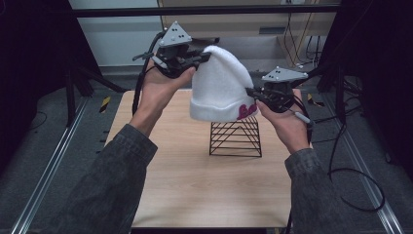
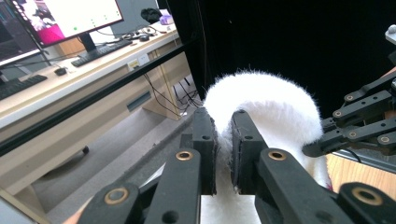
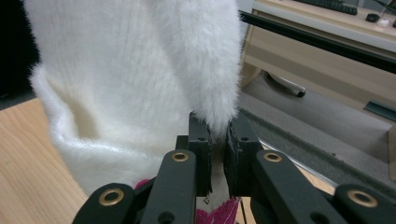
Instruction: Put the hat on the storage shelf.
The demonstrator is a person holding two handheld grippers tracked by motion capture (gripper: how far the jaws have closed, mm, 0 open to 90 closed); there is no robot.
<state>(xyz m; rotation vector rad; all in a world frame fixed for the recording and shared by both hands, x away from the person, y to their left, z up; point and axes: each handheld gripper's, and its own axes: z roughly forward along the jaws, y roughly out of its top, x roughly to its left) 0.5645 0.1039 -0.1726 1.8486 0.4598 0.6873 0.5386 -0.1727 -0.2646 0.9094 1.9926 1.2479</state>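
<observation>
Both grippers hold a white hat (image 1: pixel 219 85) in the air above a black wire stand (image 1: pixel 235 138), which sits near the table's (image 1: pixel 195 190) middle, toward its right edge. The left gripper (image 1: pixel 207 56) is clamped on the hat's top, the right gripper (image 1: pixel 251 91) on its cuff beside pink lettering (image 1: pixel 246 112)

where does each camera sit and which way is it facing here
High view: above the person's side, looking forward and down on the light wooden table; forearms, left gripper, right gripper.
Left gripper view: on the left gripper, looking along its jaws at the fluffy white knit beanie.
Right gripper view: on the right gripper, facing the beanie's edge.
All share the beanie.
</observation>
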